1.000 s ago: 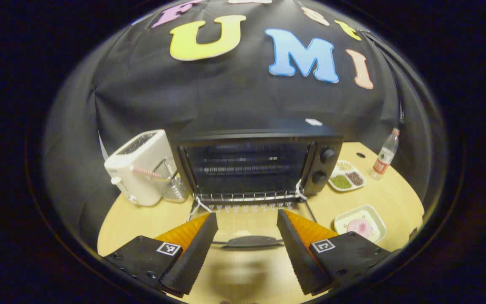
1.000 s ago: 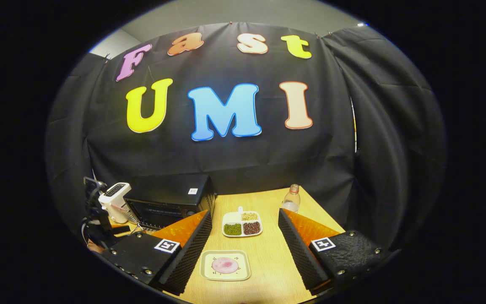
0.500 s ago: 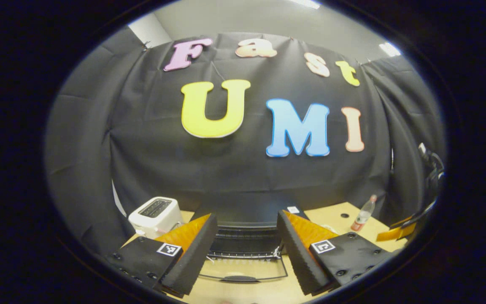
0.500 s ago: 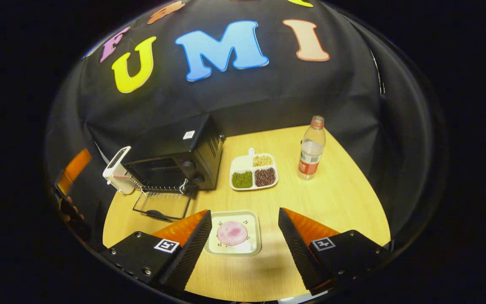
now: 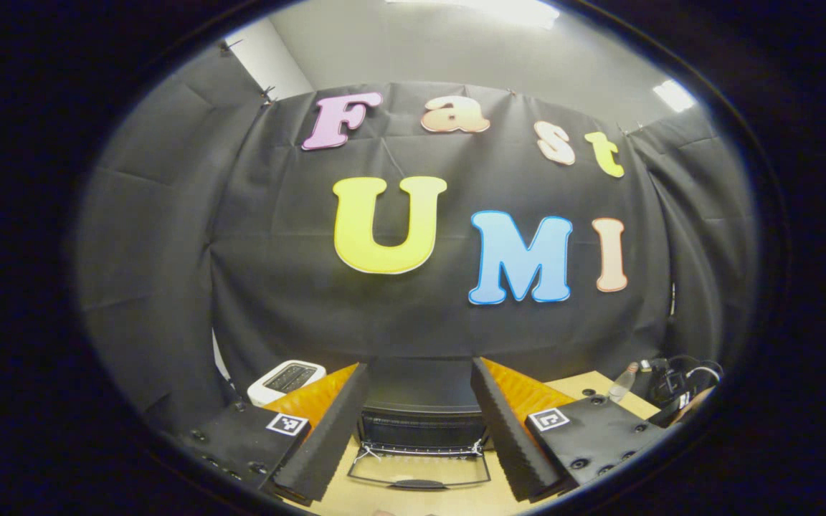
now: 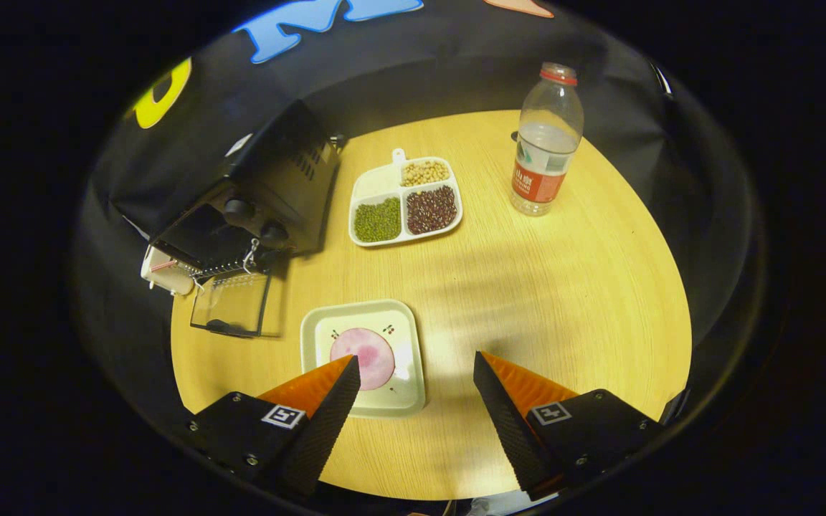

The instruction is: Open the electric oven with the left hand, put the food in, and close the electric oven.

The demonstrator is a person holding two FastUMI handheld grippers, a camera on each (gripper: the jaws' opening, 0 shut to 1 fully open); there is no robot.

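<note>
The black electric oven point(image 6: 255, 201) stands at the table's left with its glass door point(image 6: 232, 304) folded down flat. A pink round piece of food point(image 6: 363, 355) lies on a small square white plate point(image 6: 402, 333) near the front. My right gripper point(image 6: 416, 373) hovers open above the plate's right edge, its left finger over the plate. In the left gripper view the oven point(image 5: 420, 423) and its lowered door point(image 5: 419, 471) sit low between the fingers of my left gripper point(image 5: 419, 376), which is open, raised and well back from the oven.
A divided white dish point(image 6: 404, 202) of beans sits right of the oven. A water bottle point(image 6: 546, 140) stands at the back right. A white toaster point(image 5: 285, 378) stands left of the oven. The other gripper and a hand point(image 5: 675, 401) show at the right edge.
My left gripper has pulled back and tilted up from the opened oven door. My right gripper has tilted down and come closer over the plate with the food.
</note>
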